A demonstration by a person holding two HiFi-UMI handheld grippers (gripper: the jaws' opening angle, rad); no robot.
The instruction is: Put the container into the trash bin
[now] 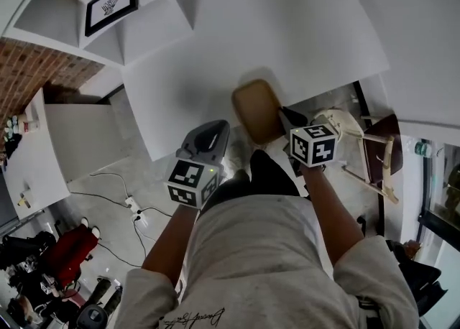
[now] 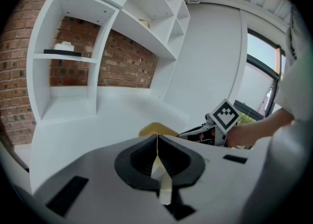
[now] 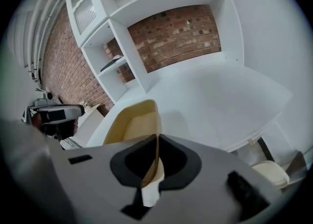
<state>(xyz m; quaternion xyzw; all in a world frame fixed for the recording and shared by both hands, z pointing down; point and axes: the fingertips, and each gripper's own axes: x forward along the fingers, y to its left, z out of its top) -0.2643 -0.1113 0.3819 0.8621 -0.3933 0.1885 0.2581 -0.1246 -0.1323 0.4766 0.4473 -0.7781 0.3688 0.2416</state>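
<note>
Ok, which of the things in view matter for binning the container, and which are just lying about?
Job in hand:
- tan container, its wall pinched in the right tongs
- left tongs, shut and empty

Lying about:
- framed picture
- power strip
- chair

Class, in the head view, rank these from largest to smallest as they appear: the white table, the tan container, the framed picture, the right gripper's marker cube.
1. table
2. container, though it sits nearer the camera
3. framed picture and marker cube: too alike to rank
</note>
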